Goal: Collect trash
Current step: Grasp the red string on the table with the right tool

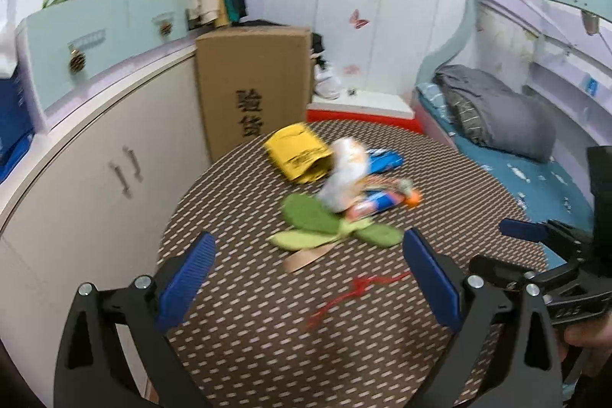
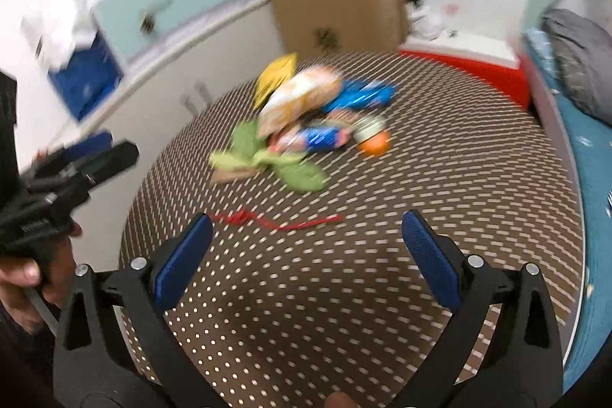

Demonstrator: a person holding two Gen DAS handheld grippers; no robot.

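Observation:
A pile of trash lies on a round brown patterned table (image 1: pixel 248 331): a yellow bag (image 1: pixel 298 155), a white-orange wrapper (image 1: pixel 344 178), blue wrappers (image 1: pixel 382 161), green felt leaves (image 1: pixel 310 220), a tan strip (image 1: pixel 306 259), an orange piece (image 1: pixel 413 199) and a red string (image 1: pixel 352 293). My left gripper (image 1: pixel 308 255) is open and empty, just short of the pile. My right gripper (image 2: pixel 306 236) is open and empty, above the table (image 2: pixel 459 159) near the red string (image 2: pixel 275 220). The pile (image 2: pixel 306 113) is blurred in the right wrist view. The right gripper shows at the left wrist view's right edge (image 1: pixel 535 236).
A cardboard box (image 1: pixel 252 83) stands behind the table. White cabinets (image 1: pixel 95 159) run along the left. A bed with a grey pillow (image 1: pixel 497 113) is at the right. A red-and-white box (image 1: pixel 359 109) sits at the back.

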